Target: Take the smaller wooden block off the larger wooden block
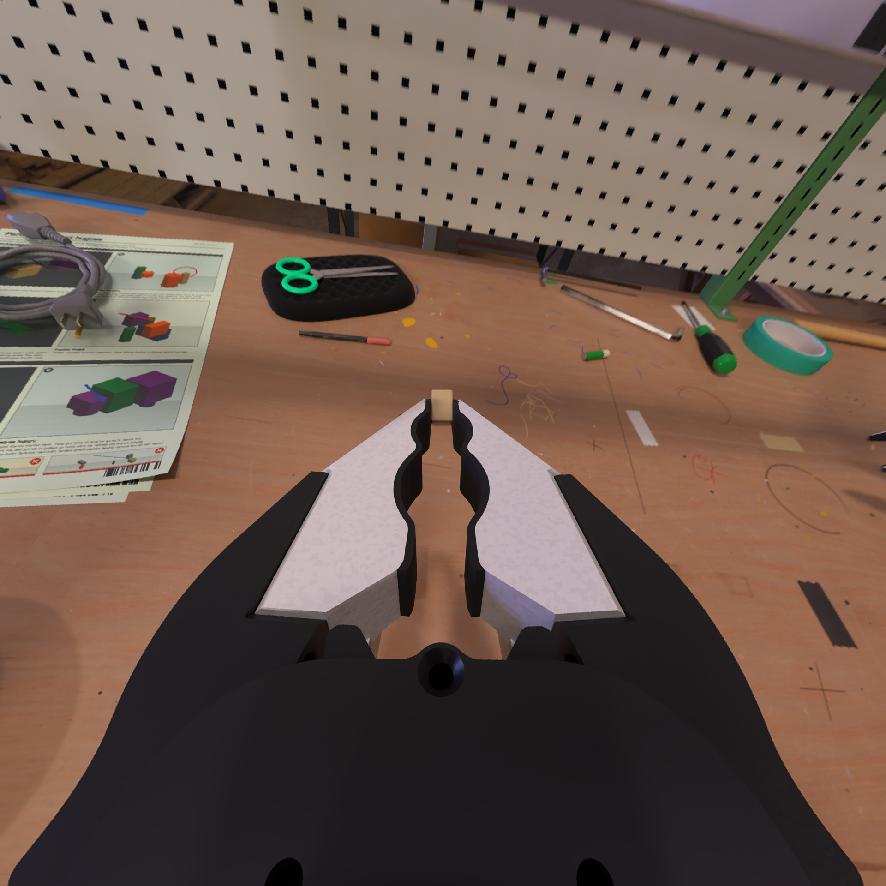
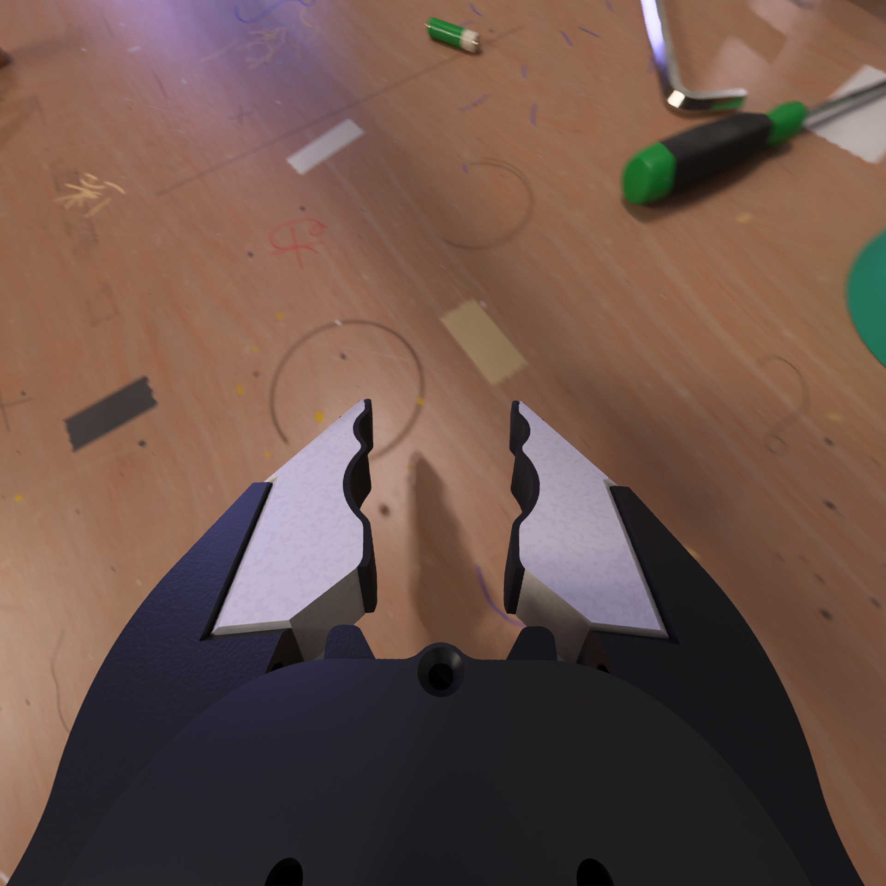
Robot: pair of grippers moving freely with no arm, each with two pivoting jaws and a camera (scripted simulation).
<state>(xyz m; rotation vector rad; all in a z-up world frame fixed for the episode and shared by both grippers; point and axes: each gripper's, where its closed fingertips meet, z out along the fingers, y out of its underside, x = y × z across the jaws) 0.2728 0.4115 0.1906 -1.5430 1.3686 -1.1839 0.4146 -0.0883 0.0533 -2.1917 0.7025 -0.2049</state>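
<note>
In the left wrist view my left gripper [image 1: 441,407] is shut on the smaller wooden block [image 1: 441,405], a small pale cube pinched between the fingertips and held above the wooden bench [image 1: 527,503]. The larger wooden block is not in either view. In the right wrist view my right gripper [image 2: 441,407] is open and empty, hovering over the bare bench top [image 2: 623,383] with nothing between its fingers.
Left view: instruction sheets [image 1: 96,359] with a grey cable [image 1: 48,283] at left, scissors [image 1: 326,278] on a black pad, a pencil [image 1: 345,338], a hex key [image 1: 623,314], a green screwdriver [image 1: 714,345], a green tape roll [image 1: 786,345], a pegboard [image 1: 431,96] behind. The right view shows the screwdriver [image 2: 709,148] and the hex key [image 2: 681,91].
</note>
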